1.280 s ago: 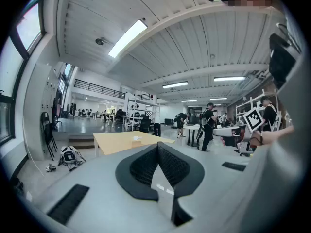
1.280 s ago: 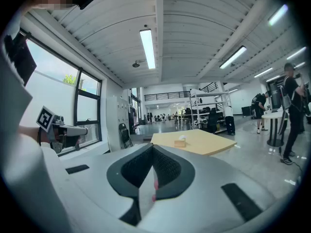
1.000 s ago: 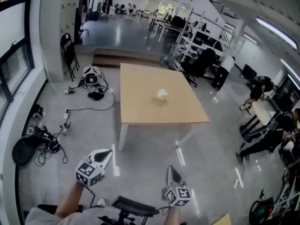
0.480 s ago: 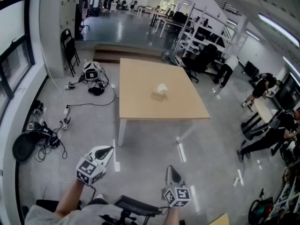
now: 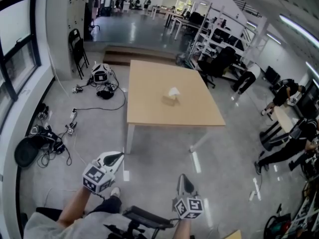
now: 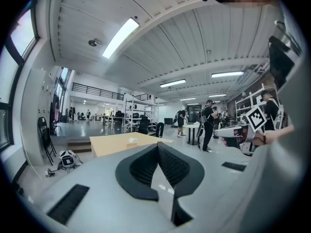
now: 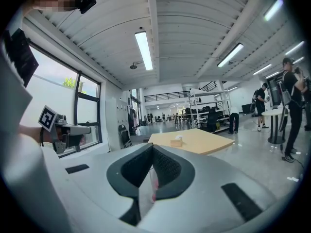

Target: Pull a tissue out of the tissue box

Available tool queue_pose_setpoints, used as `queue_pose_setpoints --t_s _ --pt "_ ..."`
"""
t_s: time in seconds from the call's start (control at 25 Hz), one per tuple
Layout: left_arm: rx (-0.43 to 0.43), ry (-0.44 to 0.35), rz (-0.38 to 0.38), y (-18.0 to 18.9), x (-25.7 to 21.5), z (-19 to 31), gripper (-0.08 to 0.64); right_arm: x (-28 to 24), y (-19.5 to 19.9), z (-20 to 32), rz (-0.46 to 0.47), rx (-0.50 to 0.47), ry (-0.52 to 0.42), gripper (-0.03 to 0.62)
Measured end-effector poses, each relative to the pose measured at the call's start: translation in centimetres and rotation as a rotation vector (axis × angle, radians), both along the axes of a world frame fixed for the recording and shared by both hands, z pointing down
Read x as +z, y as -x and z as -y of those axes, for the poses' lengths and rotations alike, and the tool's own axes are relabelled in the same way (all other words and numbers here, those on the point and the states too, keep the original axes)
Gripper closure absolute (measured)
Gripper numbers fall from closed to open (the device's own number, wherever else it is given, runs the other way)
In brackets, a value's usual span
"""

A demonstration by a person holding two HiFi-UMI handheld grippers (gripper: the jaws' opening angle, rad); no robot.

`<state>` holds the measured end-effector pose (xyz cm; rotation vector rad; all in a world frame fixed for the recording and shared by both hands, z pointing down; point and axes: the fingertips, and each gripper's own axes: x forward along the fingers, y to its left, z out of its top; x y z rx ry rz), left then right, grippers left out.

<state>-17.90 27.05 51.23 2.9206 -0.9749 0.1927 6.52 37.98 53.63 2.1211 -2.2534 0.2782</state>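
Edged forward since a second ago, my left gripper (image 5: pixel 117 157) and right gripper (image 5: pixel 183 178) both have jaws pressed together on nothing. Well beyond them, the tissue box (image 5: pixel 172 97) sits mid-way across the wooden table (image 5: pixel 149 111), a tissue sticking up.

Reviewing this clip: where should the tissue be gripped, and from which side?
Probably by the white tuft of tissue that stands up out of the top of the box, pinched near its upper part and approached from above, from the near side of the table. It is the only loose part showing, and it points upward. Finer detail is too small to tell.
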Motion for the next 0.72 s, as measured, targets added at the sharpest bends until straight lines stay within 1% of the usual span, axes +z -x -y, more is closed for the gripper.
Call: queue_pose_setpoints --t_s 0.2,0.32,0.48,0.6,0.72 --pt "-0.001 -0.01 -0.004 -1.7 -0.2 2.8 0.554 0.3 -1.4 2.4 -0.006 0.007 0.007 0.591" --pt "0.007 -0.006 -0.006 -2.9 0.1 5.2 0.554 0.4 -2.6 4.8 -0.014 0.004 0.009 0.591" --pt "0.011 0.015 -0.018 -4.4 0.3 9.7 0.554 -0.1 -4.0 8.6 -0.022 0.022 0.03 0.591" --pt "0.014 0.015 -0.023 -5.3 0.2 13.4 0.554 -0.4 -4.7 11.9 -0.028 0.021 0.044 0.591" --pt "0.019 0.027 -0.03 -6.4 0.2 17.3 0.554 -0.5 -5.7 15.3 -0.015 0.037 0.054 0.591"
